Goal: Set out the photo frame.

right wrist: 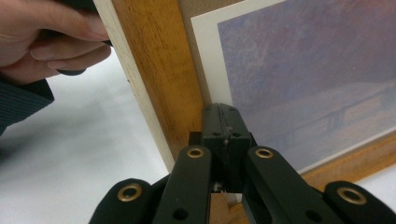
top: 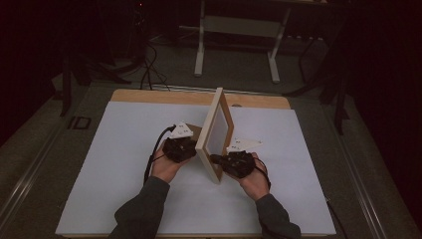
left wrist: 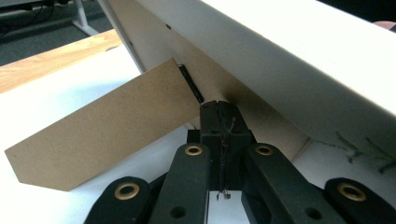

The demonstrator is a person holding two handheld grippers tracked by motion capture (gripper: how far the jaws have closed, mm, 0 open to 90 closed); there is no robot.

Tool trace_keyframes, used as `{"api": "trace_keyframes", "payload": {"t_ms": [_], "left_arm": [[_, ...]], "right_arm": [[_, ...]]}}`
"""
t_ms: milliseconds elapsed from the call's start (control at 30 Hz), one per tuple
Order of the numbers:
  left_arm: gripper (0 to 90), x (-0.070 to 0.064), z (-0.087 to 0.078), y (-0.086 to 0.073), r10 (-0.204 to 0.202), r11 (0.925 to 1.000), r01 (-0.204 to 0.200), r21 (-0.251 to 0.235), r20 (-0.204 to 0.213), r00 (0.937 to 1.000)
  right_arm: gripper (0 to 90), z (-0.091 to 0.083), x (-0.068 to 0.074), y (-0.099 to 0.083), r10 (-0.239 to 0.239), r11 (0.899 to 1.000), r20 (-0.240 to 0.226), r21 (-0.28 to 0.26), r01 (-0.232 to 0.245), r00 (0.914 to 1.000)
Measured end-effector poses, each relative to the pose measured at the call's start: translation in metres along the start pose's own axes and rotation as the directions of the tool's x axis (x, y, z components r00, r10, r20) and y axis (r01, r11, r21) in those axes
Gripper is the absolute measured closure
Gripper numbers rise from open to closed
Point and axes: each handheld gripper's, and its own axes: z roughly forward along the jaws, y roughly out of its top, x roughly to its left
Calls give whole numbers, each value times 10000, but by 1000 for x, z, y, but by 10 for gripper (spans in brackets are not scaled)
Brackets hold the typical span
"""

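At mid-table, a white-edged wooden picture frame stands upright between the grippers, its long axis running away from the person. The left gripper, jaws clenched empty, meets its brown cardboard easel leg; the right gripper, also clenched, touches the glass front.

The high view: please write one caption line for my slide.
Two hand-held grippers, left gripper and right gripper, steady an upright wooden picture frame on a white table.

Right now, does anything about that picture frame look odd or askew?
Yes. The frame stands on edge, leaning, not flat. Behind it the cardboard stand is swung out. Both grippers press shut against it.
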Motion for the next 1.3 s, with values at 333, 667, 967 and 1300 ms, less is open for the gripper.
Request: {"api": "trace_keyframes", "payload": {"t_ms": [333,667,967,1300], "left_arm": [[797,3,-1,-6,-321,9993,323,203,-128,9994],[643,9,-14,-13,-809,9944,819,664,-184,9966],[540,5,-32,-19,-889,9924,917,823,-376,9953],[444,-1,-41,-26,-865,9914,874,976,-130,9962]], "right_arm": [[864,2,1,-3,-77,10000,419,24,76,9991],[805,-7,-7,-11,18,9999,800,151,-30,9968],[785,-15,-13,-21,225,9997,923,117,-236,9955],[734,-19,-18,-28,371,9990,1024,190,-393,9940]]}}
